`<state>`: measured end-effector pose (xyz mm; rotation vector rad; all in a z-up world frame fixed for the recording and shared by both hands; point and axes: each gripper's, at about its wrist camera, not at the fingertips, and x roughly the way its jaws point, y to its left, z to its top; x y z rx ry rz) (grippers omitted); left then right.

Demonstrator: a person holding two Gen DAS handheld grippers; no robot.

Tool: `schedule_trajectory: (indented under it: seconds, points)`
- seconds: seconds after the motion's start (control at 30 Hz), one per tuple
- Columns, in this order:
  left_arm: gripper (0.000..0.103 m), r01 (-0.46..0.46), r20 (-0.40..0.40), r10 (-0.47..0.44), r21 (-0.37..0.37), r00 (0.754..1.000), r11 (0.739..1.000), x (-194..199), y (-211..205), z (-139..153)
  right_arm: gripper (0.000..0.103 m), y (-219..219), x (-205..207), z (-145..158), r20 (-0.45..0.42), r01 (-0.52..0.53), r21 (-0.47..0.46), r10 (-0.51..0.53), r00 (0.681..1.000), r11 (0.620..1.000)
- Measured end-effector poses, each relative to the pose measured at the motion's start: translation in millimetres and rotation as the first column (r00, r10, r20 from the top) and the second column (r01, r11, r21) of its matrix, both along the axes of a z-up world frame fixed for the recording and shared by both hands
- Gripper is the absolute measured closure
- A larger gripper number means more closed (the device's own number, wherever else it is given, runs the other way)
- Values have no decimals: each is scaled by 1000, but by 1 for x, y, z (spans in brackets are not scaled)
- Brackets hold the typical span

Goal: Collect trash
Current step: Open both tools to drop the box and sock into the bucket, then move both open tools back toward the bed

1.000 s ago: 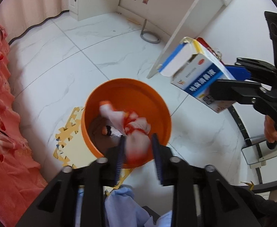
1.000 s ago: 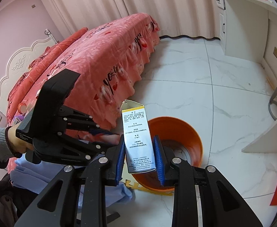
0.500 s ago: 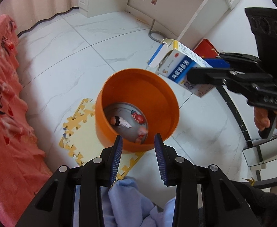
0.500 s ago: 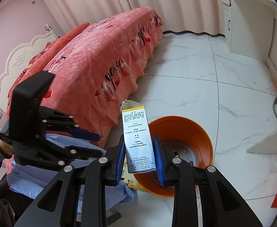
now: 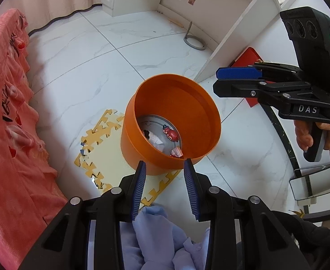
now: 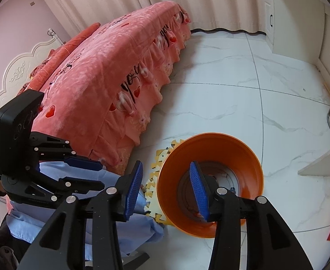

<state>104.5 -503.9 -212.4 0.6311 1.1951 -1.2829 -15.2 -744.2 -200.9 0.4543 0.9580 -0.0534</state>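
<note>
An orange round bin (image 5: 171,121) stands on the white tile floor and also shows in the right wrist view (image 6: 210,157). Crumpled red and white wrappers (image 5: 170,135) lie on its grey bottom. My left gripper (image 5: 165,186) is open and empty, above the bin's near rim. My right gripper (image 6: 166,191) is open and empty, over the bin's left rim. From the left wrist view the right gripper (image 5: 237,78) hangs to the right of the bin. The medicine box is not in view in either frame.
A bed with a pink-red cover (image 6: 111,72) runs along the left. A yellow foam puzzle mat (image 5: 97,148) lies under the bin. Blue cloth (image 5: 153,236) sits below the grippers. A white desk panel (image 5: 232,33) and a red bag (image 5: 246,58) stand right.
The left gripper dropped its red and white wrapper into the bin and opened. The right gripper has opened and the medicine box is gone from its jaws.
</note>
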Motion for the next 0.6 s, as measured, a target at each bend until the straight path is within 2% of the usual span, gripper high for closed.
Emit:
schedule_trajectory:
  seconds: [0.27,0.6]
  points:
    - [66,-5,7,5,-14,1000,1000,-3,6,8,58,2,0,5,3,-4,-12,4,1000,1000]
    - [66,-30,47,33,-60,998,998,-13,42,42,58,34,-3,49,58,-44,-54,47,997,998]
